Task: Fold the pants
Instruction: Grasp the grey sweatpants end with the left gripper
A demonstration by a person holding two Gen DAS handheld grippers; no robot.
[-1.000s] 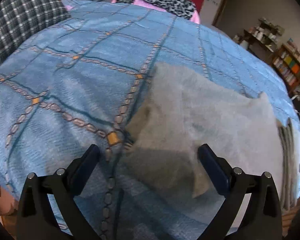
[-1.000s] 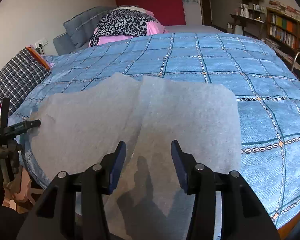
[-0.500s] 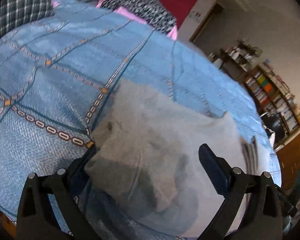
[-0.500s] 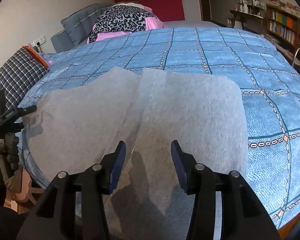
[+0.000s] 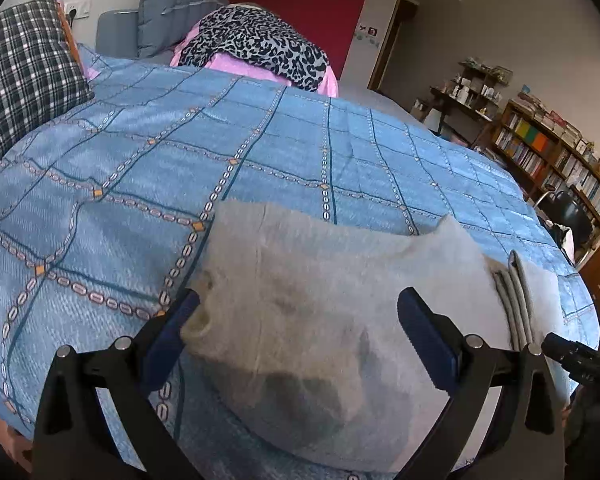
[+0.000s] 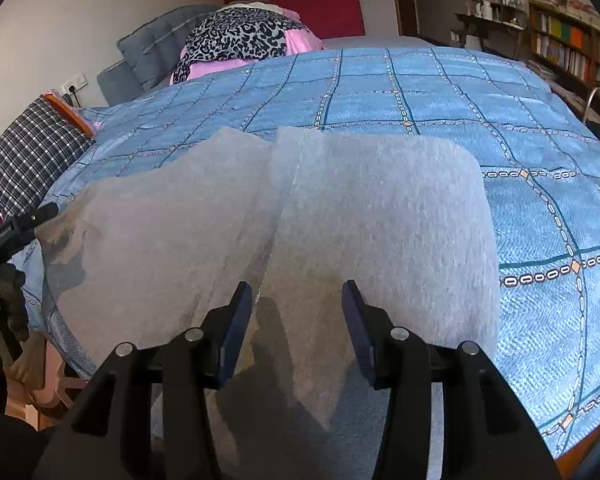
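The left gripper (image 5: 298, 322) has lifted, jaws wide with the grey pants' (image 5: 340, 300) corner bunched inside its left jaw, nearer than the unclenched, empty right gripper (image 6: 296, 308).

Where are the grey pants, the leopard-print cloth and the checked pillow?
grey pants (image 6: 380, 216): right wrist view, middle of the right-hand panel.
leopard-print cloth (image 5: 256, 40): left wrist view, its top.
checked pillow (image 5: 24, 76): left wrist view, its face.
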